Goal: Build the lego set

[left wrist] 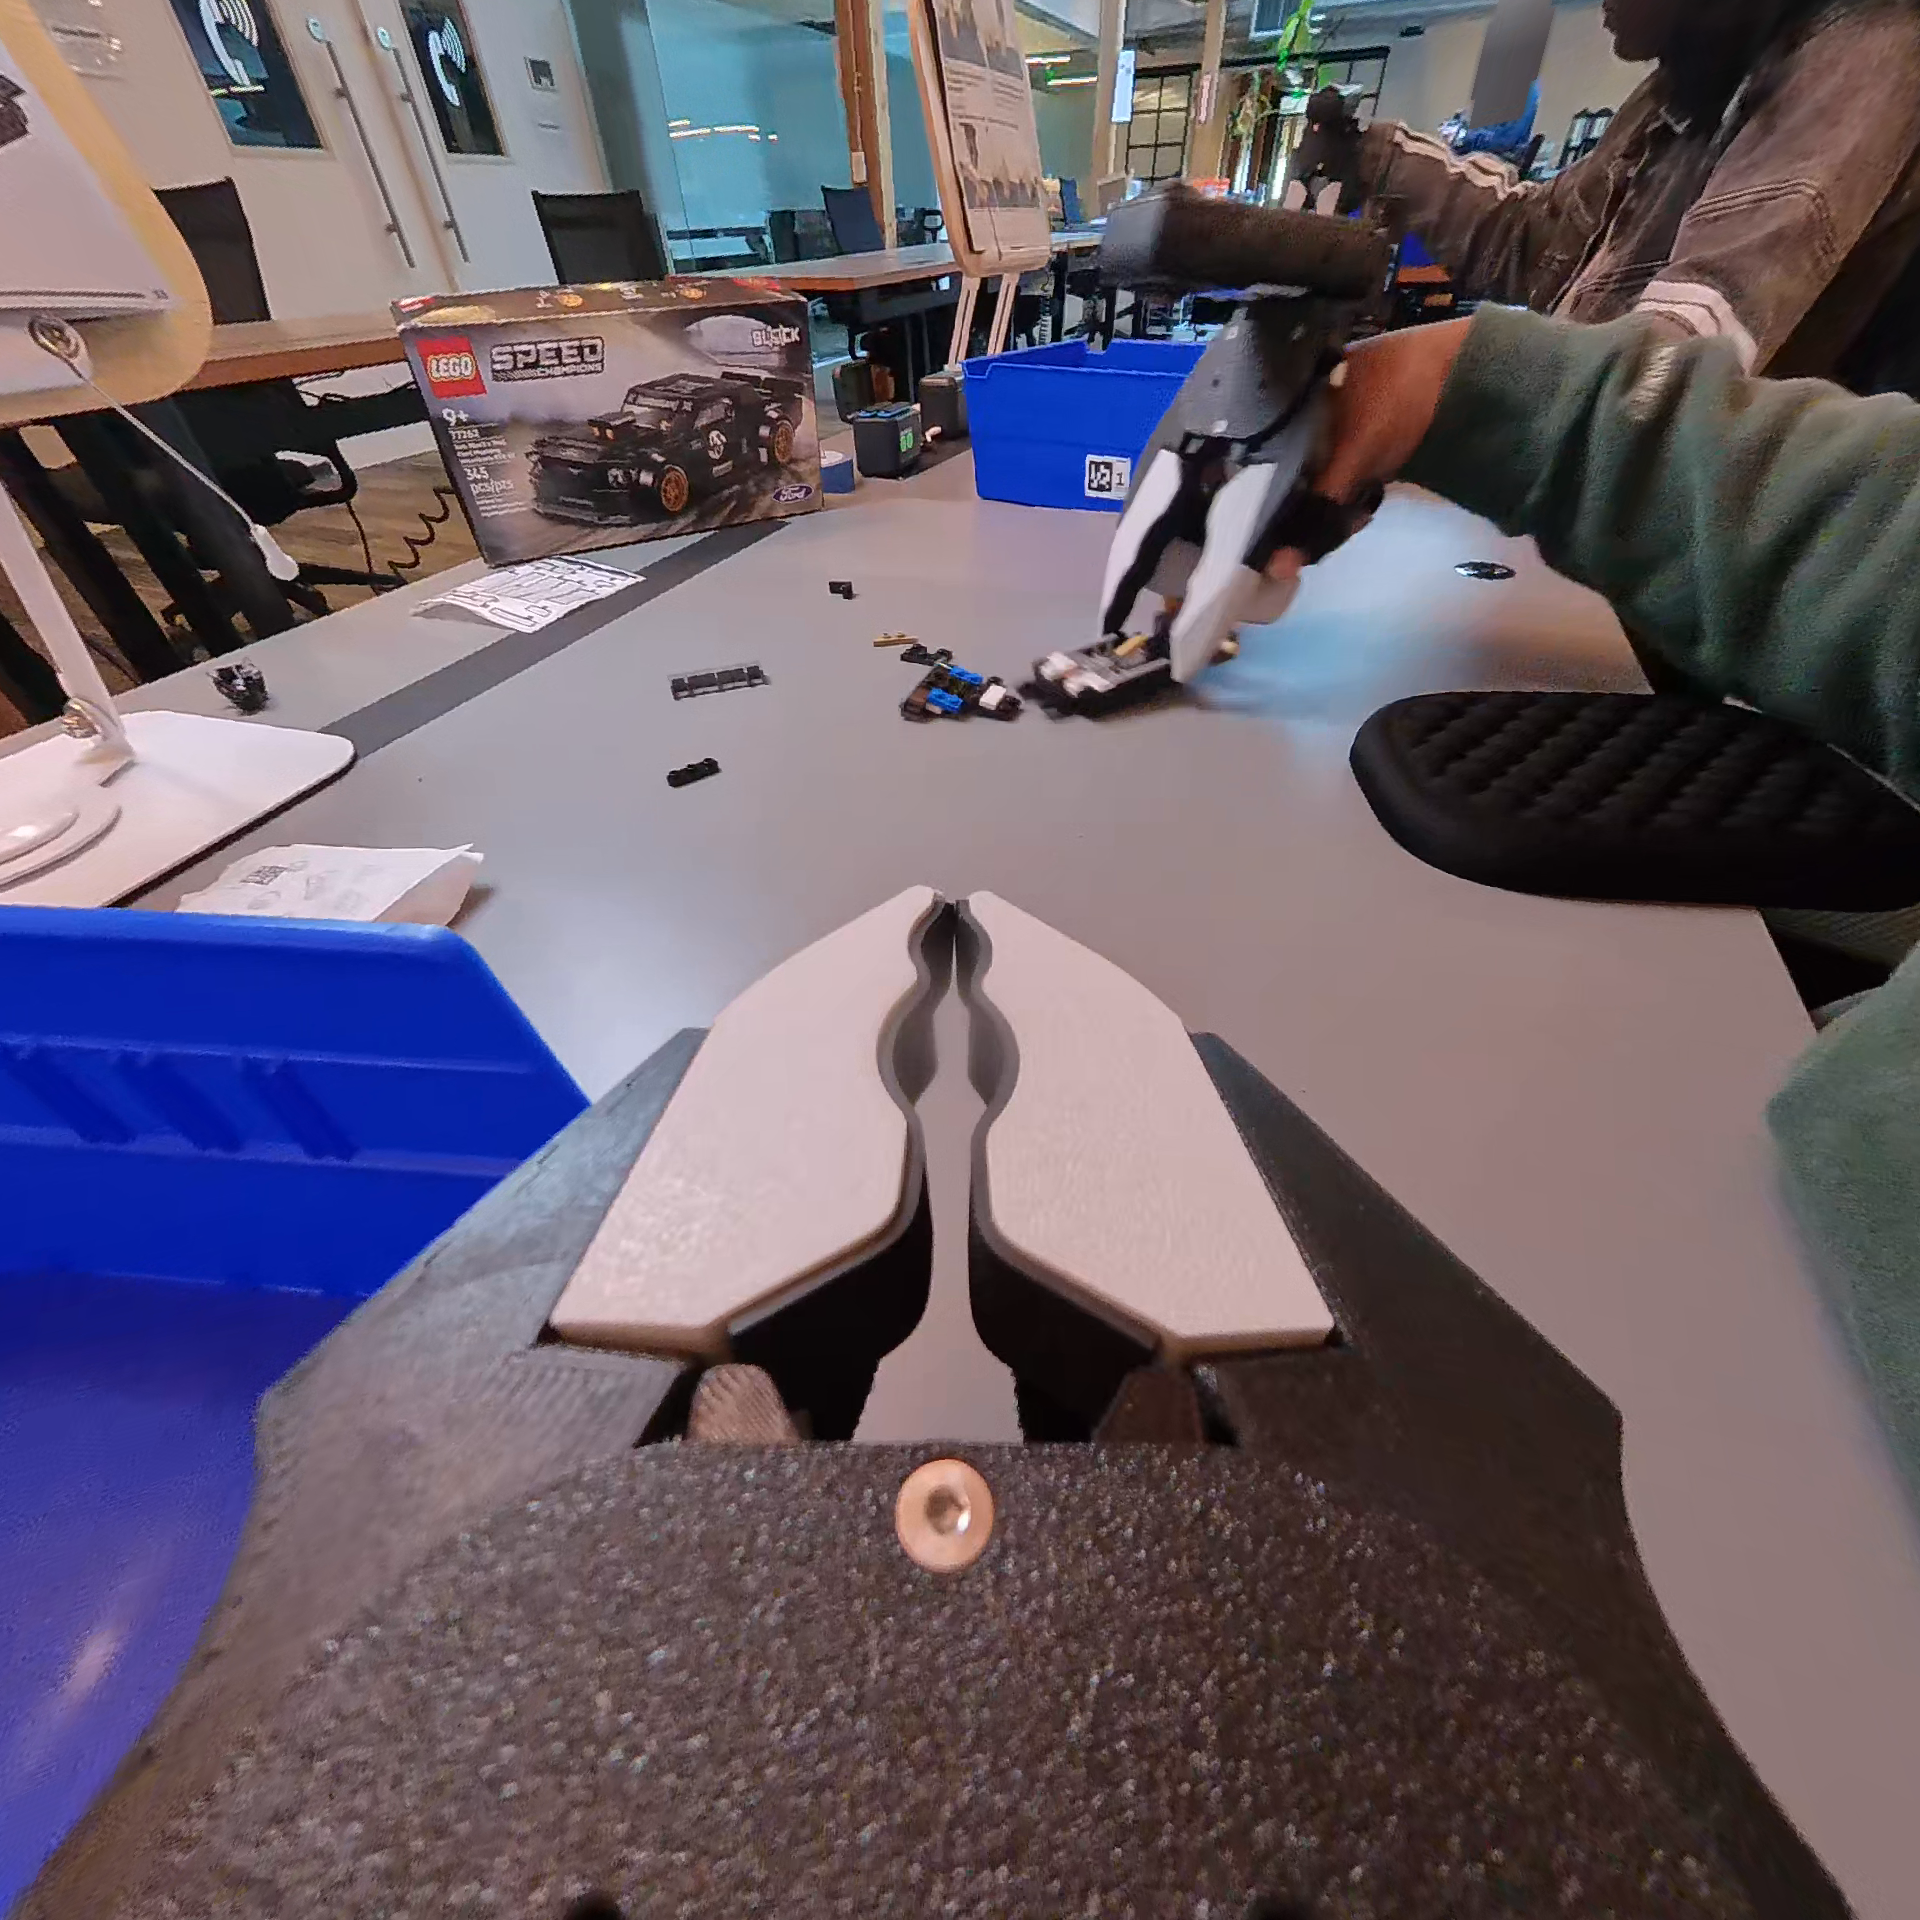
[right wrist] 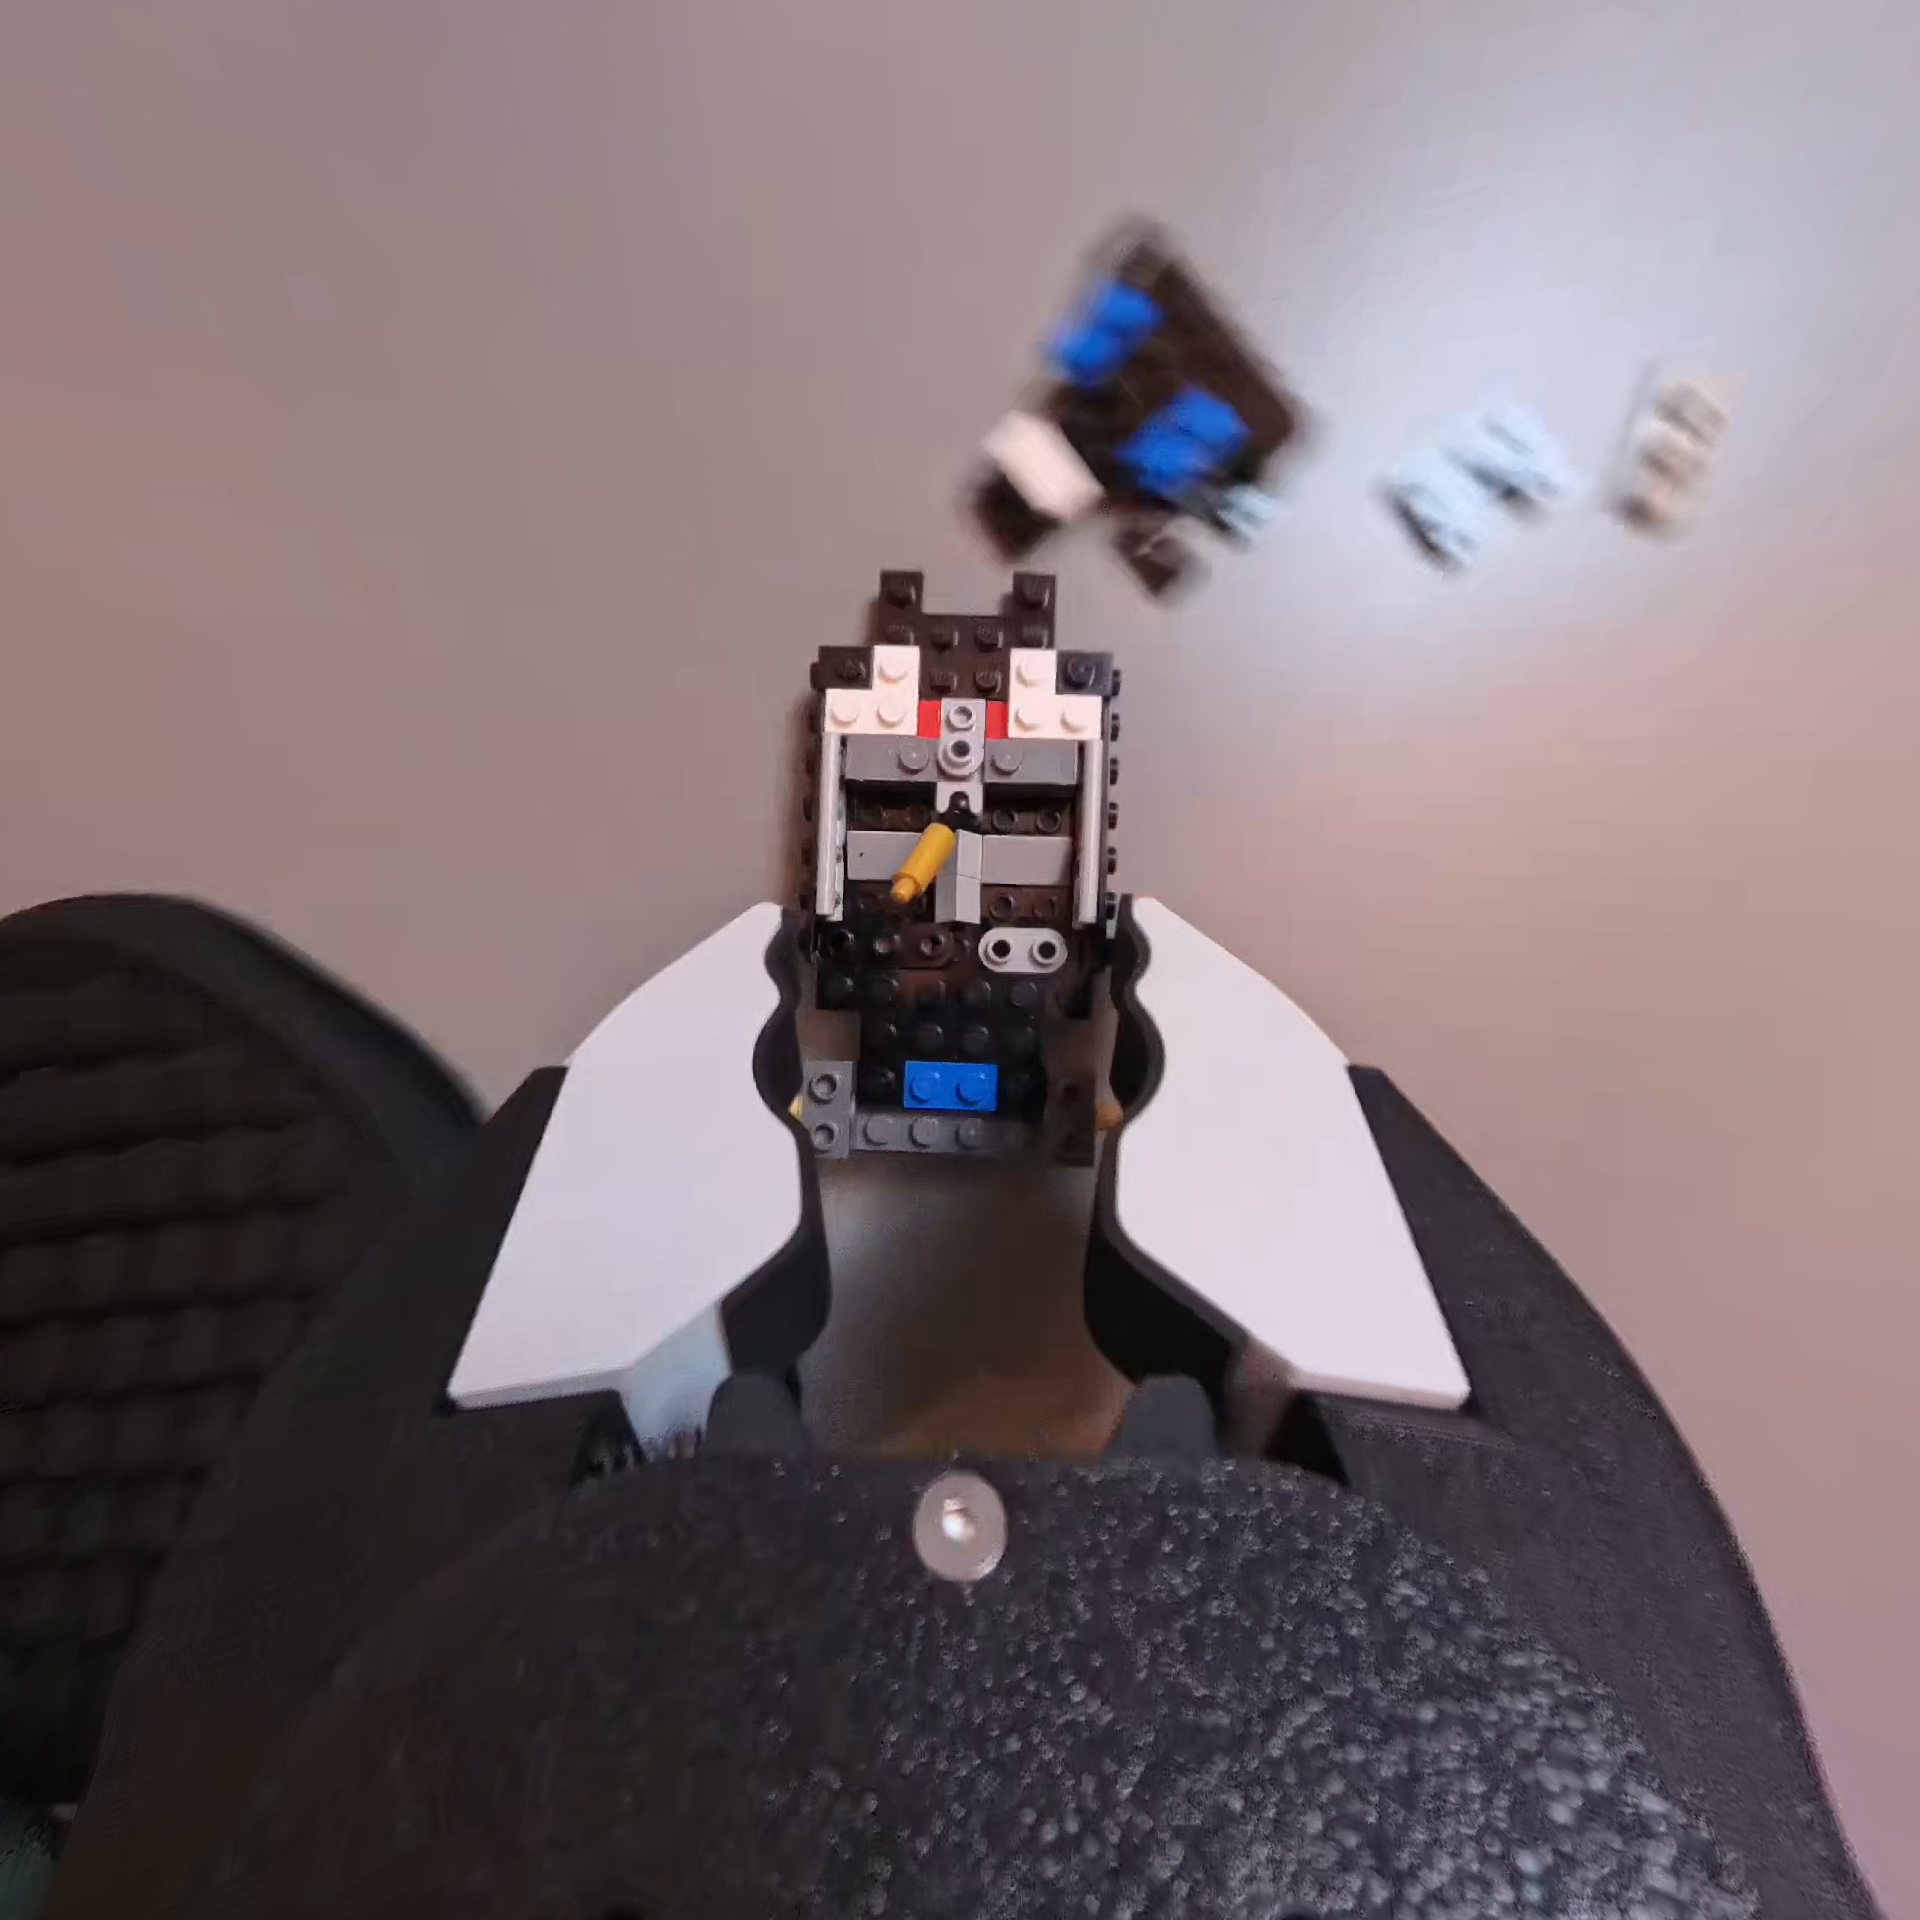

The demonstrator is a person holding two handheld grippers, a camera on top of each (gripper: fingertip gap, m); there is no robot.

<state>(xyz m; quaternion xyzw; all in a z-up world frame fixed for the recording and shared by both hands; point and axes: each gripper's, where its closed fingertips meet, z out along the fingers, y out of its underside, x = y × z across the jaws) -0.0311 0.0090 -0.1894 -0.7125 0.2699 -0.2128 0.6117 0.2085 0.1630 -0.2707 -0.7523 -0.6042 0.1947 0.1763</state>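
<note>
- Your right gripper (right wrist: 954, 1023): fingers closed on the sides of the part-built brick car (right wrist: 961, 831), which rests on the grey table (left wrist: 1299, 1143).
- Your left gripper (left wrist: 953, 914): fingertips nearly touching, empty, well short of the car, beside the blue bin (left wrist: 208, 1091).
- Build state: chassis assembled; a black-and-blue sub-assembly (right wrist: 1143, 426) and loose pieces lie just beyond the car, unattached.
- Room: bare table between your left gripper and the car; a black armrest (left wrist: 1621, 800) crowds the car's right.

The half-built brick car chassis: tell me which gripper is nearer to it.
Right. The right gripper has its fingers on both sides of the brick car chassis. The left gripper sits shut, far back beside the blue bin.
</note>
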